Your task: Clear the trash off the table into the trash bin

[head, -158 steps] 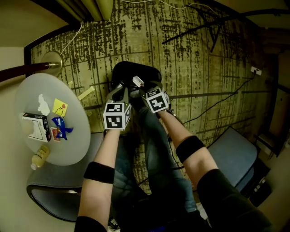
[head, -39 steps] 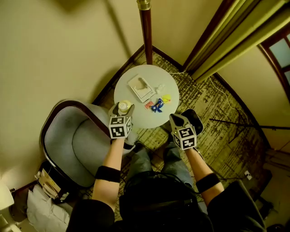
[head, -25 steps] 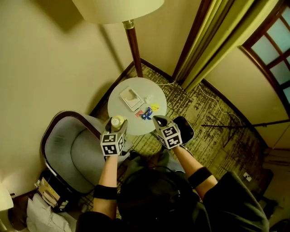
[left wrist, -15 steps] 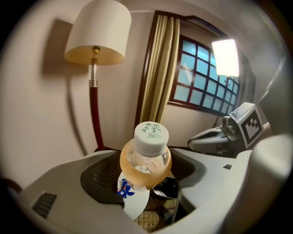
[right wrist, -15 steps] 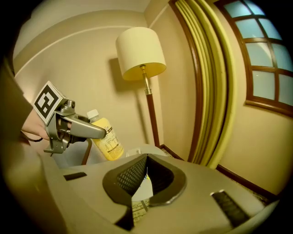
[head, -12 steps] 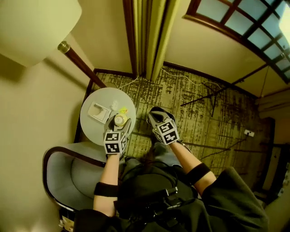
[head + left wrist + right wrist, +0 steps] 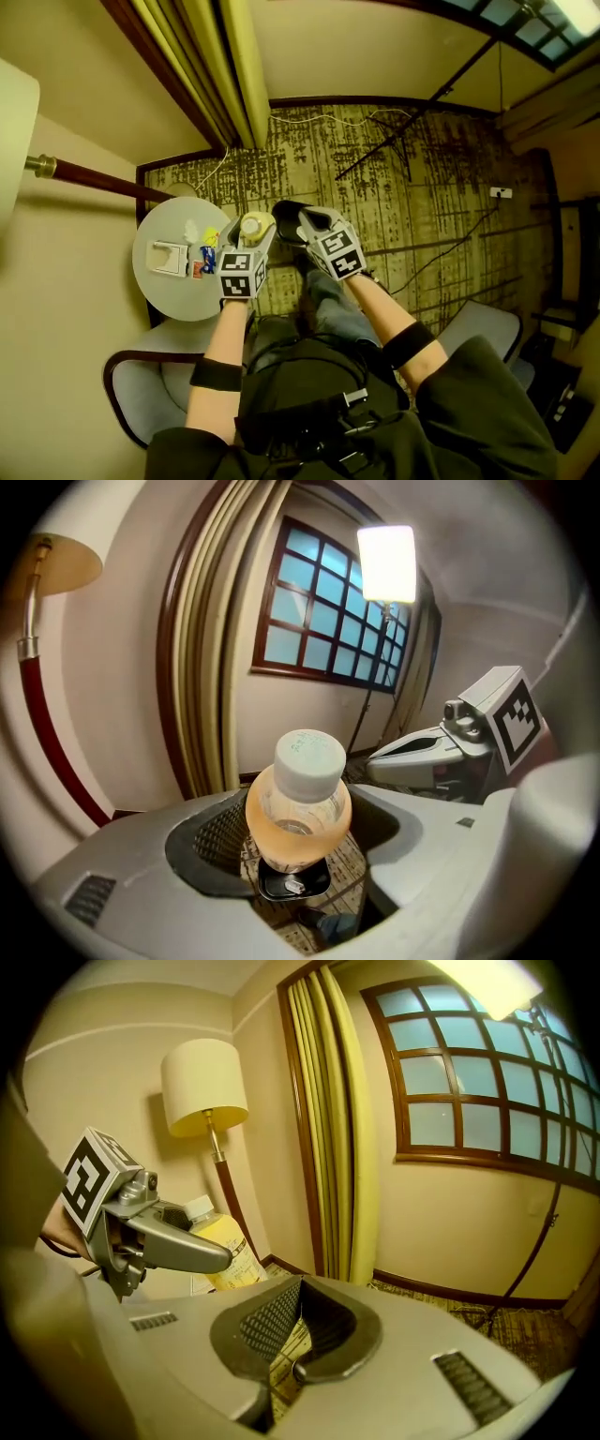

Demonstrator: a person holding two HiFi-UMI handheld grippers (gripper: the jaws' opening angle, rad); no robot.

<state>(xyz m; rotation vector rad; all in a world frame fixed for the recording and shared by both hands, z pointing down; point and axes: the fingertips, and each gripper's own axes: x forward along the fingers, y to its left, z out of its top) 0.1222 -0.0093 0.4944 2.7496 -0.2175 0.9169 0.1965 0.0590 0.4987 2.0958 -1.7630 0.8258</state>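
Note:
A small plastic bottle [image 7: 255, 223] with a white cap and pale orange liquid is clamped between the jaws of my left gripper [image 7: 253, 231], held off the round white table [image 7: 173, 298]. In the left gripper view the bottle [image 7: 298, 803] fills the gap of the left gripper [image 7: 296, 834], and the black trash bin [image 7: 293, 881] shows on the carpet beneath it. My right gripper [image 7: 306, 218] is shut and empty, right beside the bin [image 7: 284, 210]. In its own view the right gripper [image 7: 292, 1358] has its jaws together.
On the table lie a white box [image 7: 169, 258], a blue wrapper [image 7: 208, 259], a yellow note [image 7: 212, 237], a white tissue [image 7: 192, 230] and a small red item [image 7: 195, 271]. A grey armchair [image 7: 155, 398] is near left. A floor lamp pole [image 7: 94, 175] and curtains [image 7: 211, 66] stand behind.
Both grippers have swung from over the table to the right, to the black bin, the left one carrying the bottle. The head view has turned with them.

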